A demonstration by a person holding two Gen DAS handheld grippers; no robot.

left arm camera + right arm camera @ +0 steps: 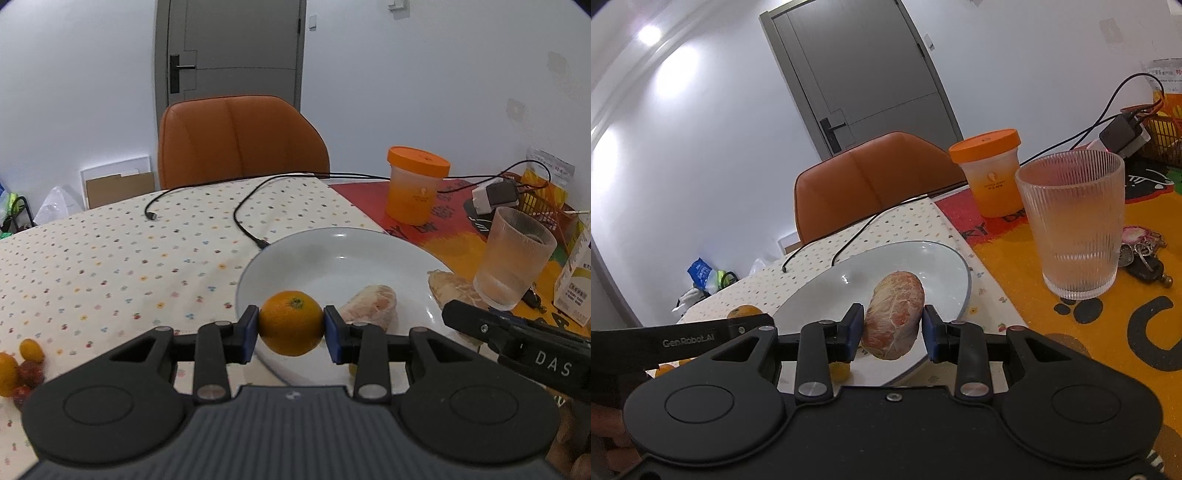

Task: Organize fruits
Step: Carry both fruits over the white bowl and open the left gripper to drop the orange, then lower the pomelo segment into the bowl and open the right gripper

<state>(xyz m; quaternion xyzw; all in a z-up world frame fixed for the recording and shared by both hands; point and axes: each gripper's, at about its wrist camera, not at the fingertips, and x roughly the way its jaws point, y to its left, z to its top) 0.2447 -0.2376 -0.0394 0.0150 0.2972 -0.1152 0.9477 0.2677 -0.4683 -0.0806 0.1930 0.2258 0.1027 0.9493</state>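
- White walls and a grey door [236, 48] close off the room behind your table; an orange leather chair [240, 138] is pushed up to its far edge.
- Your table wears a cream cloth with small floral dots [110, 258], and beside it on the right lies a red and yellow printed mat [1108, 314].
- Your left gripper [291, 325] has its blue pads pressed on either side of a round orange mandarin [291, 322], at the near rim of the pale blue ceramic plate [332, 266].
- Your right gripper [892, 328] stands partly open around a peeled pinkish citrus piece [895, 314] on that plate; the left pad touches it, the right sits just off.
- A ribbed clear glass [1075, 225] and an orange-lidded plastic tub [991, 173] stand on the mat.
- Small oranges and red fruits [20, 369] lie on the cloth at far left.
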